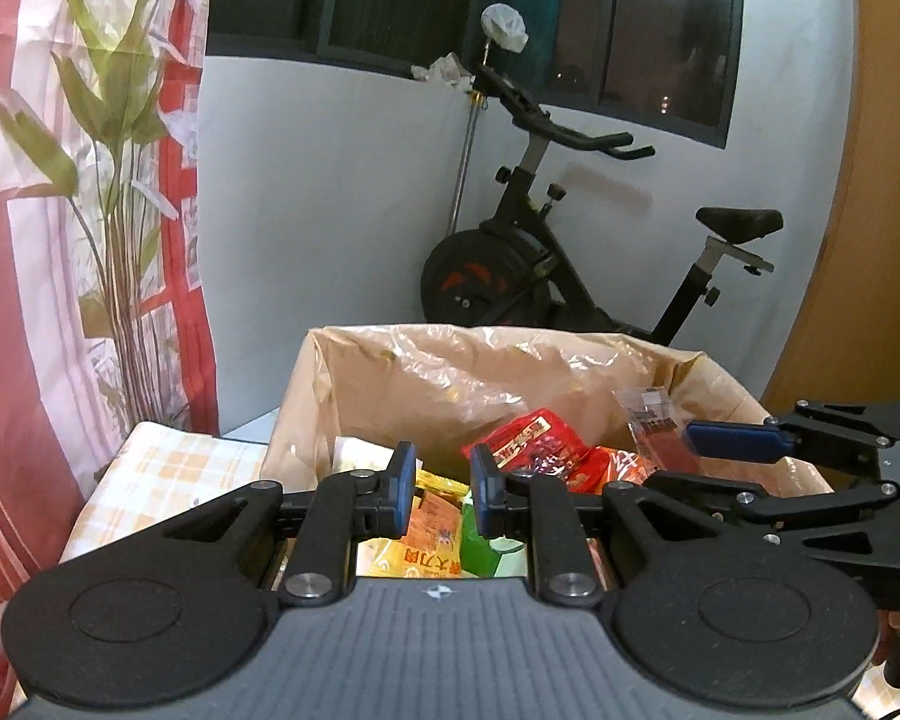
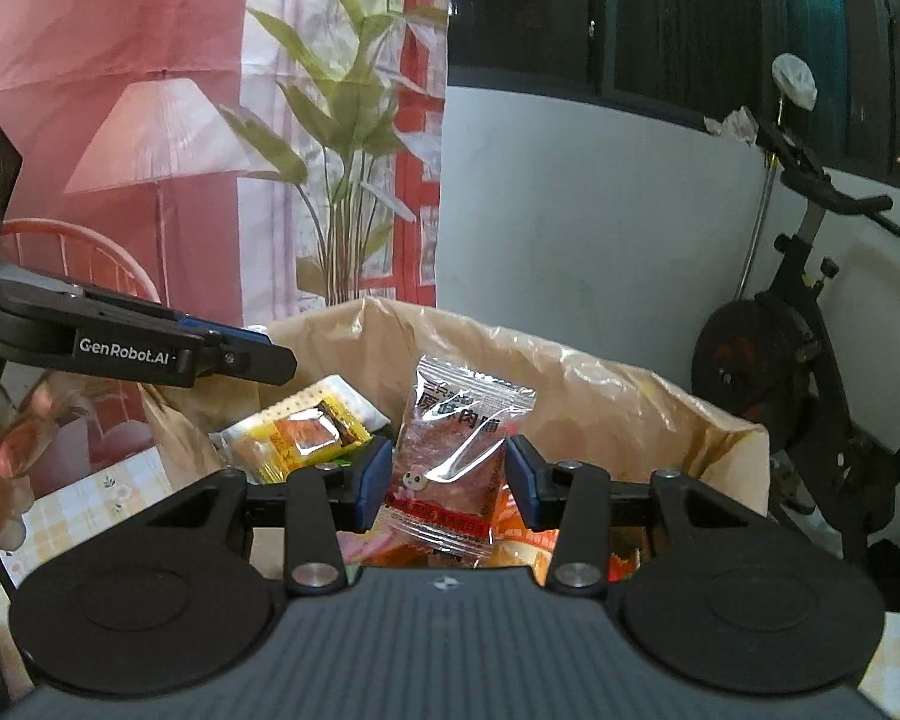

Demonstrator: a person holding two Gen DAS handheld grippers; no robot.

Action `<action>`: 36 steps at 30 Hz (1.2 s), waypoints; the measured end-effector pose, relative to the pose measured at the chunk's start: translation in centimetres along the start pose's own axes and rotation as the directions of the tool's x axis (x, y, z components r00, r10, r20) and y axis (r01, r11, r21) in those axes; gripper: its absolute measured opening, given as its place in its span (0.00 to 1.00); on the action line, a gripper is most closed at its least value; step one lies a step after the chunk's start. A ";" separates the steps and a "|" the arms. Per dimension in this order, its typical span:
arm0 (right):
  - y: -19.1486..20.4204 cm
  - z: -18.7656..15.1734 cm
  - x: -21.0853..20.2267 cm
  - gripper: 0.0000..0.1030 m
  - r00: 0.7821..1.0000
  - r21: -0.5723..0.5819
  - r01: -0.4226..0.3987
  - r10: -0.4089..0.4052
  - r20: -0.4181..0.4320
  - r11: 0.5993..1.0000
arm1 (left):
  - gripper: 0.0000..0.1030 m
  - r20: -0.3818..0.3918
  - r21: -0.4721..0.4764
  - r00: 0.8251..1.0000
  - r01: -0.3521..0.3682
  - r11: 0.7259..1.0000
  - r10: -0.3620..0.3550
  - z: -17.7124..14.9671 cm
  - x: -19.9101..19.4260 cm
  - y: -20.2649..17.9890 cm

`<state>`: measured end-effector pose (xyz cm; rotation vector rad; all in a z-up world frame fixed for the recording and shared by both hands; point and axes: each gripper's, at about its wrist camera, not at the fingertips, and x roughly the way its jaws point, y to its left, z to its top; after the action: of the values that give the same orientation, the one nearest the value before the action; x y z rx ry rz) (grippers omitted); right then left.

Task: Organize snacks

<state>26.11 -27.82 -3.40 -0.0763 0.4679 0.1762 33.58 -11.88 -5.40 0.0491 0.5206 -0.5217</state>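
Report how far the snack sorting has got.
Done: several packets, red and yellow, already lie in the lined box. In hand: the right gripper holds a clear jerky packet over the box; the left gripper is shut and empty. Left: dropping that packet in; any remaining snacks are out of view.

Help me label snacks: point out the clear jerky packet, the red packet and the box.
clear jerky packet (image 2: pixel 450 456), right wrist view, packet's middle.
red packet (image 1: pixel 525 441), left wrist view, printed front.
box (image 1: pixel 450 372), left wrist view, lined back wall.
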 end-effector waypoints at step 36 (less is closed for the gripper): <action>2.6 0.8 -12.1 1.00 0.983 0.202 0.081 -0.112 0.147 0.976 | 0.93 0.071 0.013 0.986 -0.155 0.988 0.153 -0.3 -13.2 -2.4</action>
<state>15.34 -26.99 2.76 0.1068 0.3211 0.0388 22.53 -7.81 0.99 0.0874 0.4394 -0.3756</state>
